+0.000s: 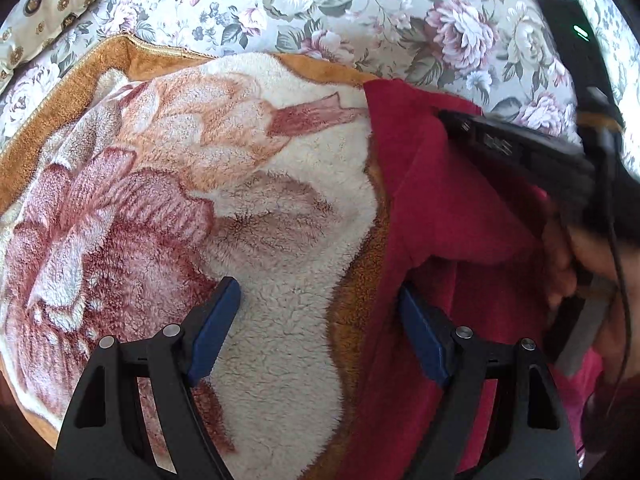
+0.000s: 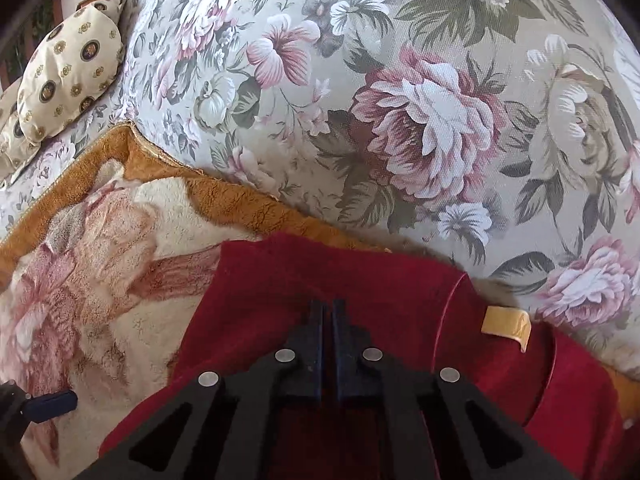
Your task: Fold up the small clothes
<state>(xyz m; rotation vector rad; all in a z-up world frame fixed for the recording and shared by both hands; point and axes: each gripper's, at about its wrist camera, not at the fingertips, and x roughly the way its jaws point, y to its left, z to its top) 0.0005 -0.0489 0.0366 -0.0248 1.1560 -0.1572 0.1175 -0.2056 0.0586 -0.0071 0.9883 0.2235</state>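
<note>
A dark red fleece garment (image 2: pixel 280 280) lies on a plush blanket (image 2: pixel 100 240) and has a tan label (image 2: pixel 506 326) at its neck. My right gripper (image 2: pixel 328 316) is shut on the red garment, its blue pads pinched together over the cloth near the top edge. In the left wrist view the red garment (image 1: pixel 432 184) rises in a fold at the right. There my left gripper (image 1: pixel 317 288) hangs open above the blanket (image 1: pixel 260 200), with its right finger at the garment's left edge and nothing between the pads. One blue left fingertip (image 2: pixel 52 404) shows at the lower left.
The cream and rust blanket with an orange border covers a floral sofa seat; the sofa back (image 2: pixel 400 120) rises just behind the garment. A cream patterned cushion (image 2: pixel 72 68) sits at the far left. A hand (image 1: pixel 564 264) holds the right tool at the right edge.
</note>
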